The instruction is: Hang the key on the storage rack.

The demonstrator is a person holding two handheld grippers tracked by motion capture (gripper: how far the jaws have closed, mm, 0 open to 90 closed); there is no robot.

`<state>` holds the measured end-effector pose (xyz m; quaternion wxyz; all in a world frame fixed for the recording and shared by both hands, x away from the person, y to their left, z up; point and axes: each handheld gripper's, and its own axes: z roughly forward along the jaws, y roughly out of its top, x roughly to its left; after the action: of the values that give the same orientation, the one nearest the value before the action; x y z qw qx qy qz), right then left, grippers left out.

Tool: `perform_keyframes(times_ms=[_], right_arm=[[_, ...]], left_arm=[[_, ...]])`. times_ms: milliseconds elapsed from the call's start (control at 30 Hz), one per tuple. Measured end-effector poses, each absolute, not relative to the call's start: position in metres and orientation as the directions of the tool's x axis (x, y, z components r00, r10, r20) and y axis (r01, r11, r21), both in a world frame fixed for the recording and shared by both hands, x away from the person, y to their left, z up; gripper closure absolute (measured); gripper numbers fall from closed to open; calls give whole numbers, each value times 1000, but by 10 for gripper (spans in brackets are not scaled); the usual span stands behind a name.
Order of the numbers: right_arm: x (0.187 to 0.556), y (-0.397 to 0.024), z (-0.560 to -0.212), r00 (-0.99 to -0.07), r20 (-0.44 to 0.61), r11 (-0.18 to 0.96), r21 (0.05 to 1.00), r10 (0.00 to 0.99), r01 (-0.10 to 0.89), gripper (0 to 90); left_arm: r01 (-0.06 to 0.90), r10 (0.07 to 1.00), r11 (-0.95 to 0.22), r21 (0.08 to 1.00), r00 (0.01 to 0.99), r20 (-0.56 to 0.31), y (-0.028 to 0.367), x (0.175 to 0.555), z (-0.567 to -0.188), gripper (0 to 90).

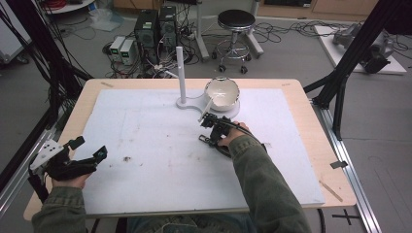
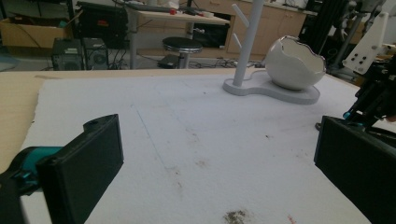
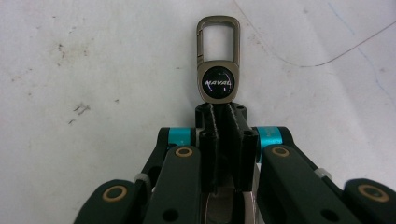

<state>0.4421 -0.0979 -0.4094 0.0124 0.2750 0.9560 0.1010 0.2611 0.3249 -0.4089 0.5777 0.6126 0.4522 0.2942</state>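
A bronze carabiner key fob (image 3: 218,84) with a round black emblem lies flat on the white mat (image 3: 93,70). My right gripper (image 3: 222,112) is shut on the fob's lower end, and its clip loop sticks out past the jaw tips. From above, the right gripper (image 1: 204,139) points down at the mat, just in front of the white egg-shaped bowl (image 1: 222,93). My left gripper (image 1: 88,148) rests at the table's front left, jaws wide open. Nothing but bare mat lies between the jaws of the left gripper (image 2: 219,154).
The bowl (image 2: 294,63) shares a white base with an upright peg post (image 1: 181,73) at the back middle of the mat (image 1: 160,145). The wooden table edge (image 1: 73,111) borders the mat. Computers, cables and a stool (image 1: 236,22) stand on the floor beyond.
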Motion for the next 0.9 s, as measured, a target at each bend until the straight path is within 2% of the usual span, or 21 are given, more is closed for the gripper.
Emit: perform_keyframes(times_ms=[433,900], right_arm=[[441,-103,-401,-846,68,815,237,529,529,841],[437,-127,-369,-826,103,769,316,553,555,839]], left_arm=[[210,895,77,975,417,-161,325,261,-409,17],[204,891,98,974,419,-177,325,262,-408,17]])
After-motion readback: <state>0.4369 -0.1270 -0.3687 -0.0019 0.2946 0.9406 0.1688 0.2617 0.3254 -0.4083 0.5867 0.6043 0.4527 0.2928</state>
